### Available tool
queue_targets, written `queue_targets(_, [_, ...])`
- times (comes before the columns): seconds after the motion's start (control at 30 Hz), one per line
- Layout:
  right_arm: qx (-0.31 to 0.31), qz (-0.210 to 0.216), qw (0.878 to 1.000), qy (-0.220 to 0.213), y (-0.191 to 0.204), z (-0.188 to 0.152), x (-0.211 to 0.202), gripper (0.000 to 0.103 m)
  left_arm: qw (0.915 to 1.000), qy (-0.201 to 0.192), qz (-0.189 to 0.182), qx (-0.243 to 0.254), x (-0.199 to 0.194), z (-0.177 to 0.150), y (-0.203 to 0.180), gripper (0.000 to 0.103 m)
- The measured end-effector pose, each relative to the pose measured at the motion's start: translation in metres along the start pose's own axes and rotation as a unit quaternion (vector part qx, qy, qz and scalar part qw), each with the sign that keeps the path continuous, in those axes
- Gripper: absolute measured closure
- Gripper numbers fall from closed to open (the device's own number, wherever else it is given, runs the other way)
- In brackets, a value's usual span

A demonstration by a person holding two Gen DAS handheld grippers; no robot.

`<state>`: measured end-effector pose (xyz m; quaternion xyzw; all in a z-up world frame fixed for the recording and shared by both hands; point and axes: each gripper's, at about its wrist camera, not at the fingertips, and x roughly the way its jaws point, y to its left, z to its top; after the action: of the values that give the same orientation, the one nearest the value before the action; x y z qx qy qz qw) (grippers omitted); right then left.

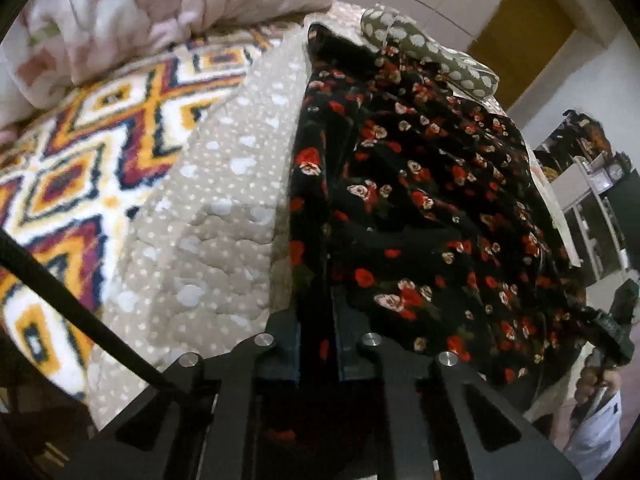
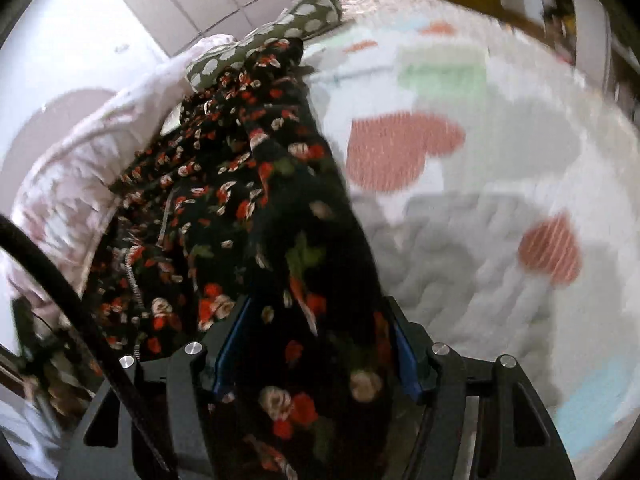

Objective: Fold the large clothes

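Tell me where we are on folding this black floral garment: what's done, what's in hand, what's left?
Done: little that shows; the black floral garment lies stretched lengthwise on the bed, with no finished fold visible. In hand: the left gripper is pinched on one near edge, and cloth sits bunched between the fingers of the right gripper, which stand wider apart. Left: probably carrying the held end toward the polka-dot pillow, then flattening and folding again.

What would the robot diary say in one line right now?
left gripper: shut on floral garment | right gripper: fabric bunched between fingers, grip unclear | garment: draped over bed, unfolded | olive dotted cloth: at far end
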<state>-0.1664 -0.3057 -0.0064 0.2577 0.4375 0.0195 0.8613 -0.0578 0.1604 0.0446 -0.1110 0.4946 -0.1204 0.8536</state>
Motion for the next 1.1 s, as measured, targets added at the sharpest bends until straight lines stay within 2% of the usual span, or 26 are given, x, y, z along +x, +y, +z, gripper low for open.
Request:
queue_targets(0.17, [0.066,0.075,0.995,-0.007,-0.017,-0.013,-0.013,0.035,0.9989,-0.041,-0.016,-0.018,-0.037,-0.009,0.006,0.097])
queue_targets(0.27, [0.071,0.078,0.994,-0.013,-0.023,-0.022,-0.022,0.035,0.9985,-0.048,-0.007,-0.024,-0.049,-0.012,0.015,0.099])
queue_targets(0.37, [0.074,0.082,0.994,-0.018,-0.028,-0.029,-0.028,0.035,0.9990,-0.036,0.008,-0.026,-0.043,-0.011,0.022,0.099])
queue_targets(0.5, [0.081,0.088,0.993,-0.024,-0.031,-0.036,-0.034,0.035,0.9991,-0.036,0.012,-0.017,-0.041,-0.015,0.016,0.098])
queue_targets(0.57, [0.079,0.085,0.993,-0.026,-0.031,-0.039,-0.038,0.034,0.9990,-0.041,0.008,-0.016,-0.041,-0.017,0.012,0.091])
queue_targets(0.63, [0.075,0.077,0.994,-0.028,-0.031,-0.042,-0.041,0.034,0.9991,-0.041,0.007,-0.013,-0.041,-0.020,0.008,0.060])
queue_targets(0.67, [0.072,0.067,0.995,-0.033,-0.030,-0.043,-0.045,0.034,0.9990,-0.043,0.011,-0.010,-0.041,-0.022,0.006,0.055])
queue_targets(0.7, [0.065,0.054,0.995,-0.045,-0.028,-0.044,-0.051,0.034,0.9989,-0.044,0.015,-0.007,-0.041,-0.024,0.005,0.052])
queue_targets(0.77, [0.037,0.023,0.996,-0.077,-0.016,-0.044,-0.069,0.034,0.9988,-0.042,0.024,0.007,-0.039,-0.025,0.000,0.052])
queue_targets(0.87, [-0.021,0.001,0.993,-0.116,0.014,-0.041,-0.091,0.034,0.9982,-0.034,0.047,0.013,-0.029,-0.028,-0.003,0.046])
queue_targets(0.9, [-0.052,-0.003,0.991,-0.122,0.031,-0.041,-0.095,0.034,0.9981,-0.029,0.053,0.013,-0.025,-0.028,-0.002,0.046])
queue_targets(0.93, [-0.077,-0.003,0.990,-0.122,0.046,-0.041,-0.096,0.034,0.9979,-0.020,0.061,0.015,-0.018,-0.028,-0.003,0.052])
queue_targets(0.97, [-0.101,0.002,0.988,-0.117,0.061,-0.042,-0.093,0.034,0.9979,-0.017,0.061,0.017,-0.016,-0.029,-0.003,0.062])
queue_targets(1.0, [-0.128,0.015,0.986,-0.104,0.079,-0.043,-0.087,0.034,0.9982,-0.016,0.056,0.015,-0.015,-0.029,-0.002,0.078])
queue_targets(1.03, [-0.146,0.026,0.985,-0.091,0.093,-0.047,-0.080,0.034,0.9985,-0.017,0.052,0.010,-0.017,-0.029,0.000,0.085])
queue_targets(1.1, [-0.179,0.047,0.981,-0.054,0.122,-0.055,-0.056,0.034,0.9992,-0.020,0.034,-0.007,-0.023,-0.027,0.006,0.087])
